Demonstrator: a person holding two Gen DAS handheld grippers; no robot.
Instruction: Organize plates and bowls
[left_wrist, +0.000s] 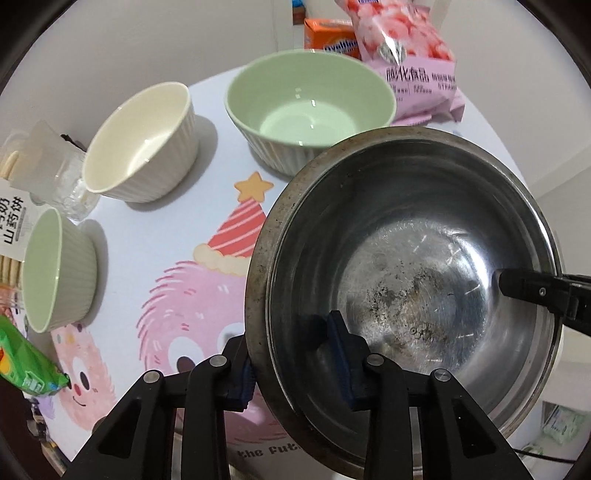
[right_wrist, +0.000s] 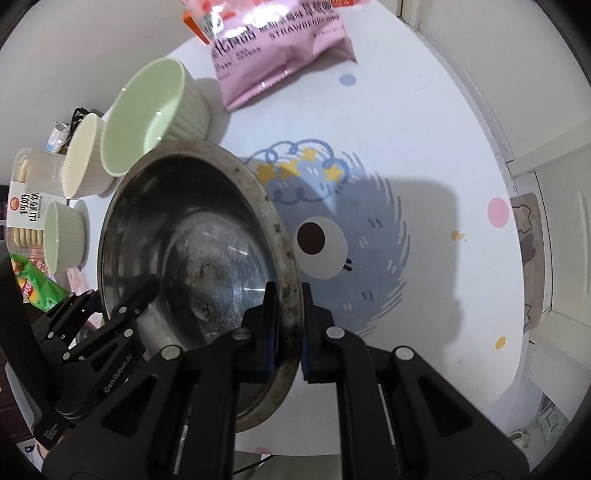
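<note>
Left gripper (left_wrist: 295, 354) clamped on the near-left rim of the steel bowl (left_wrist: 406, 266), one pad inside the wall, one outside. Right gripper (right_wrist: 287, 325) pinches the opposite rim the same way. Bowl is tilted, held between both above the patterned tablecloth (right_wrist: 406, 129); inner base scuffed and stained. Beyond it on the cloth: large green bowl (left_wrist: 308, 110), upright; cream bowl (left_wrist: 142, 144) to its left, apart from it; small green bowl (left_wrist: 55, 273) at the left edge. Pink snack bag (left_wrist: 410, 62) behind the large green bowl, orange box (left_wrist: 328, 33) beside it.
</note>
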